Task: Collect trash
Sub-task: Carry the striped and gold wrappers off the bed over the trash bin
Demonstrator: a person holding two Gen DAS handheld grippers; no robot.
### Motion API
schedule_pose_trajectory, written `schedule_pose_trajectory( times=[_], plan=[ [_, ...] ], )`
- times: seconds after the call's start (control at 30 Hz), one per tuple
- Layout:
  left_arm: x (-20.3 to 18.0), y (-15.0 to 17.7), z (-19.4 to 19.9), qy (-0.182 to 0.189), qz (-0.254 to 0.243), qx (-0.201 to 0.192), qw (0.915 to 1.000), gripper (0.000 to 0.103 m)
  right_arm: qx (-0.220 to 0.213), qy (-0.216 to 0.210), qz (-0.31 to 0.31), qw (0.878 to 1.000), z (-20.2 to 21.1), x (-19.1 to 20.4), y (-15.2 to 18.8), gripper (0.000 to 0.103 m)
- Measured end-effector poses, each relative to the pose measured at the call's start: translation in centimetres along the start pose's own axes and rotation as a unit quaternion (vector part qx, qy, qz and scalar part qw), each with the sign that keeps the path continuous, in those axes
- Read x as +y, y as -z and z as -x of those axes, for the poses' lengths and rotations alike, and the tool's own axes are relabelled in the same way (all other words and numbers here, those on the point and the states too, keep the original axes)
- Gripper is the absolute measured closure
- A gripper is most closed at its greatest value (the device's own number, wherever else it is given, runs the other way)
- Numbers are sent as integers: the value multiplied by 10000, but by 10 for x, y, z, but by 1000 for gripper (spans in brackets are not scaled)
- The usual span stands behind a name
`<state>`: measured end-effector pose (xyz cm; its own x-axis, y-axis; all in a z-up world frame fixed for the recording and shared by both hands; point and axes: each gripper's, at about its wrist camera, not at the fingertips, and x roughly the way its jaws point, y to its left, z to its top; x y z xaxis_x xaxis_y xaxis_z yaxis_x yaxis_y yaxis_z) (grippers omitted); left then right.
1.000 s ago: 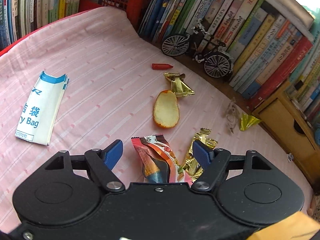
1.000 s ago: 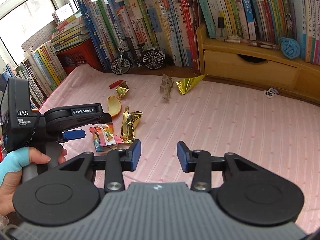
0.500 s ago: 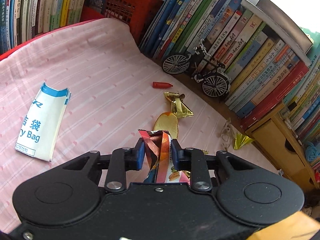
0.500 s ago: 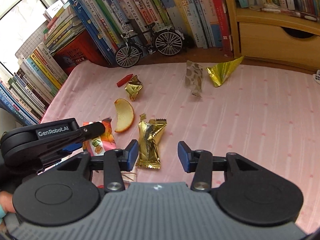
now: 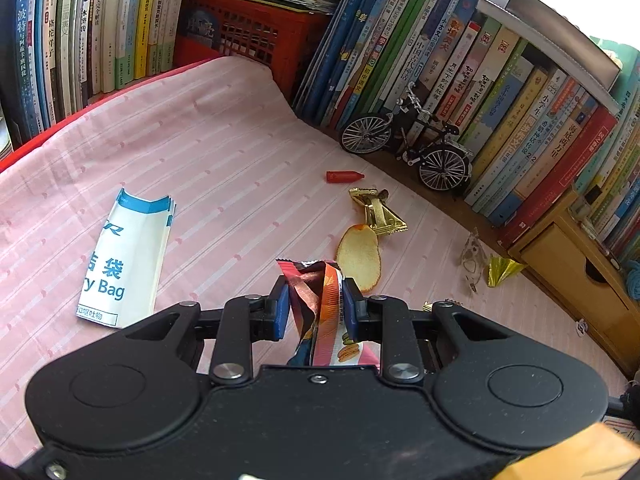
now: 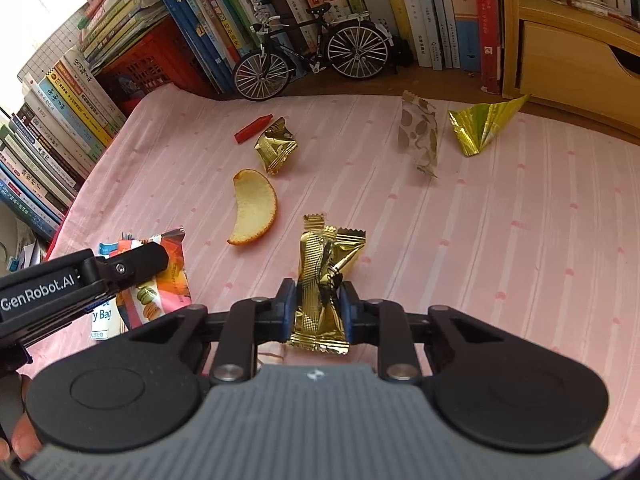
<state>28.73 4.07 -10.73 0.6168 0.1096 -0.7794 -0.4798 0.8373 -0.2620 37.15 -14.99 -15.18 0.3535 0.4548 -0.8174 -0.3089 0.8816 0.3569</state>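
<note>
The left gripper (image 5: pixel 316 308) is clamping its blue fingers on the macaron snack wrapper (image 5: pixel 320 300), whose long axis is running forward between the jaws, its crimped end pointing away toward the orange peel (image 5: pixel 358 258). The right gripper (image 6: pixel 319 312) is pinching the gold foil wrapper (image 6: pixel 322 276) near its near end; that wrapper is lying lengthwise on the pink cloth (image 6: pixel 500 240), its serrated far end pointing toward the model bicycle (image 6: pixel 312 56). A white paper bag (image 5: pixel 124 256) is lying flat to the left, its open notched end pointing toward the books (image 5: pixel 100 24)
</note>
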Motion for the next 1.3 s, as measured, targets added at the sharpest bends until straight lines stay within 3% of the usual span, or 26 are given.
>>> schedule_pose_trajectory(
  times=[0.37,0.73,0.97,1.3],
  plan=[
    [-17,12,45,308,-386,-44,9988,78,-393,150,-139,9990,54,-3,14,78],
    [-13,32,106,760,-753,-1,9943,78,-866,483,-307,9946,119,19,53,78],
    [8,51,159,936,-990,-47,9907,78,-1027,582,-334,9924,159,46,88,78],
    [67,90,225,955,-1019,4,9902,78,-986,621,-302,9927,193,89,153,77]
  ],
)
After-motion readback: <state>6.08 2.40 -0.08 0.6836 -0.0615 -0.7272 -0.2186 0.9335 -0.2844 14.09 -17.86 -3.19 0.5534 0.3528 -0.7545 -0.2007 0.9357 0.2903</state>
